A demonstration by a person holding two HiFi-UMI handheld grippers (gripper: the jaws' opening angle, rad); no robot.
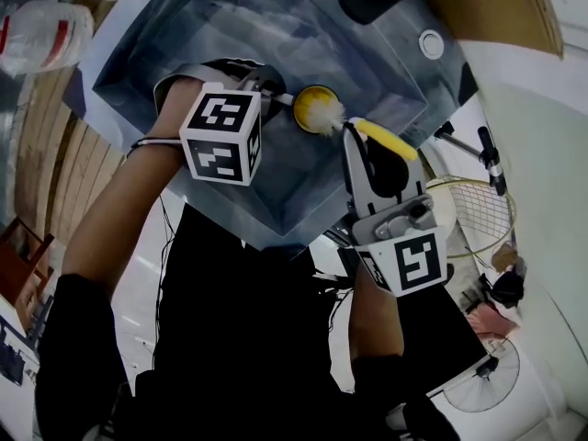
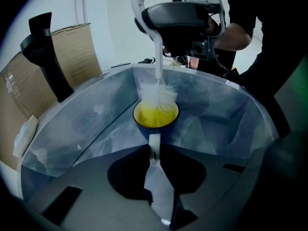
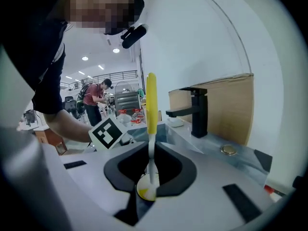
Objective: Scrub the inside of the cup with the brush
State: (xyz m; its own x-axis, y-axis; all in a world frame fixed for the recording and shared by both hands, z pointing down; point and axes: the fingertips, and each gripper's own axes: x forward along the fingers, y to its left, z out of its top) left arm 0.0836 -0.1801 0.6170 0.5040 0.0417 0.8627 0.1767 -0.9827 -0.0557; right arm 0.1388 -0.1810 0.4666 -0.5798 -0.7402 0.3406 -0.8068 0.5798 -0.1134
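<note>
— Where's the cup (image 2: 155, 115) just now?

— Down in the steel sink (image 2: 86, 124), dark outside and yellow inside, tipped so its mouth faces back up the left tongs (image 2: 155, 153). I can't tell whether it rests on the sink floor.

— And those have hold of it?

— Yes. They're clamped on its white handle, which points to six o'clock from the mouth in the left gripper view. The handle sits right between the two tips.

— The brush (image 2: 158, 94)?

— Its white bristles are at the cup's mouth. In that same view they come in over the rim at twelve o'clock, with the lower tuft lying against the yellow inside. The thin white stem runs straight up from there to a yellow grip.

— Who's got that end?

— The right tongs (image 3: 150, 165), closed on the stem, with the yellow grip standing up past them. From the head view the brush comes into the cup from about four o'clock.

— What's around the sink?

— A black faucet (image 3: 197, 112) on the counter (image 3: 211, 143), at ten o'clock from the cup in the left gripper view. A sheet of cardboard (image 3: 231, 105) leans behind it, against the wall.

— Anything farther off?

— In the head view a racket (image 1: 473, 214) lies at three o'clock from the right tongs. A floor fan (image 1: 487, 375) stands down at five o'clock.
</note>
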